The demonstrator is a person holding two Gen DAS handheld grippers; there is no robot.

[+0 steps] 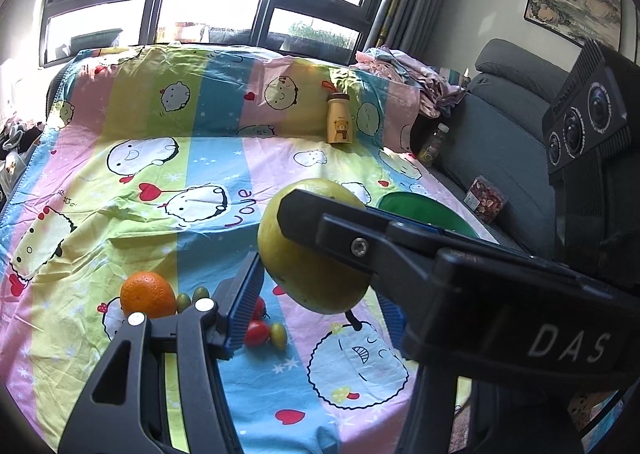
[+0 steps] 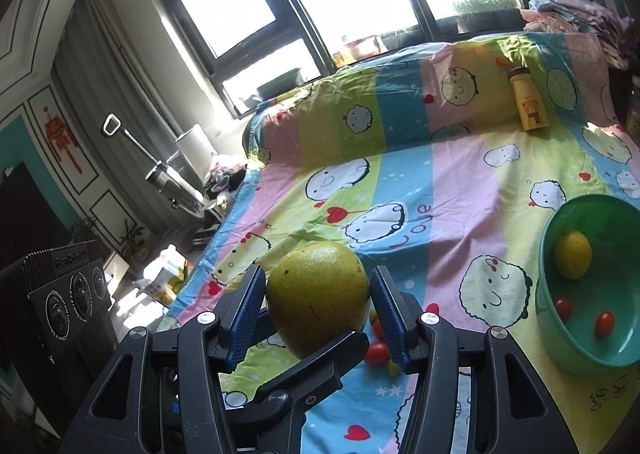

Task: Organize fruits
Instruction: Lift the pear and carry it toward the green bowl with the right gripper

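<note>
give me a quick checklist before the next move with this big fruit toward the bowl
1. Right gripper pads on both sides of the pomelo: ok.
2. Left gripper on the pomelo too: ok, though its far finger is mostly hidden.
3. Pomelo lifted clear of the sheet: ok.
4. Space in the green bowl: not ok as it stands; a lemon and two tomatoes lie inside, so aim for the bare part.
5. Way to the bowl free of the yellow bottle: ok.
6. Bowl steady on the soft sheet: cannot tell.
</note>
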